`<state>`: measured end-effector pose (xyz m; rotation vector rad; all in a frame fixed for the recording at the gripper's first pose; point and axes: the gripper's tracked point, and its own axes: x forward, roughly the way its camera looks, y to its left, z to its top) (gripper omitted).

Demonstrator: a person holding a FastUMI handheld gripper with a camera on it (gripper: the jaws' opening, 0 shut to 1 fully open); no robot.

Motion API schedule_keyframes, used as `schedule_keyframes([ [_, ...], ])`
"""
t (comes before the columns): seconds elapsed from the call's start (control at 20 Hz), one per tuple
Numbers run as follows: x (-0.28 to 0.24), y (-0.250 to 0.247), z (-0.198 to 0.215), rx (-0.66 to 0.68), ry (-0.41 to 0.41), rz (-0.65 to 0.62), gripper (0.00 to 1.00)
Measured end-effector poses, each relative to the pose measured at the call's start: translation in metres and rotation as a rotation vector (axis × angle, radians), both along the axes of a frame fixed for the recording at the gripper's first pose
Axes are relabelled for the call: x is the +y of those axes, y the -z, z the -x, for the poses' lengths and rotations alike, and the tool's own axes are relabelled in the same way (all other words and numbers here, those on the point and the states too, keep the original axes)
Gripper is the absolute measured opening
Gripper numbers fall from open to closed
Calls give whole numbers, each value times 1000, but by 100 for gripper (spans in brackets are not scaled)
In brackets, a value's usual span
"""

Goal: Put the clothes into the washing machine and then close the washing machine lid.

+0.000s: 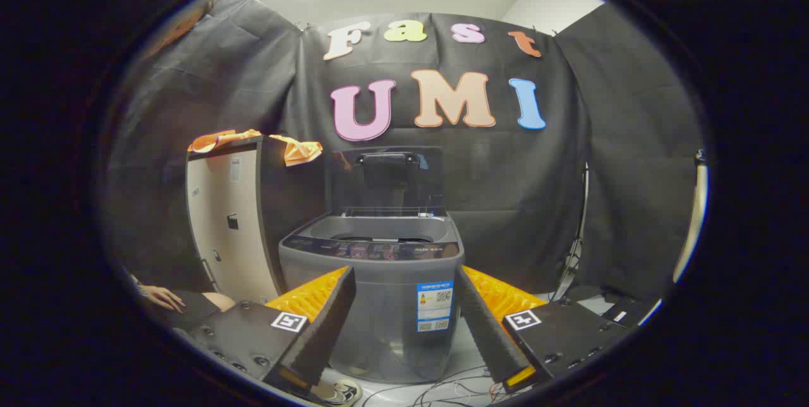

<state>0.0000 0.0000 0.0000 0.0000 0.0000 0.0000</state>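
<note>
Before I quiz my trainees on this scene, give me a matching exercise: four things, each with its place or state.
Things:
1. orange cloth
2. washing machine lid
3. gripper
4. cables

Places or states:
A. standing upright, open
B. on the floor in front of the washing machine
C. draped on top of the beige cabinet
D. open, fingers empty

Pairs: 1-C, 2-A, 3-D, 4-B

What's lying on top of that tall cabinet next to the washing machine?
Orange clothes drape over the cabinet top, one end hanging off toward the washing machine. The cabinet's top surface beneath is covered. The open gripper holds nothing.
</note>
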Motion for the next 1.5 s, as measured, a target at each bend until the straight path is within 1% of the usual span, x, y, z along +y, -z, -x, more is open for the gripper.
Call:
schedule_keyframes([
  [0.9,0,0,-1,1,-1,-4,98],
  [1.05,-1,-2,-12,11,28,1,98],
  [1.1,4,-5,-20,23,27,-13,98],
  [1.15,15,-16,-28,20,10,-38,98],
  [1.3,55,-64,-66,-14,-80,-98,98],
  [1.5,117,-141,-115,-58,-210,-93,98],
])
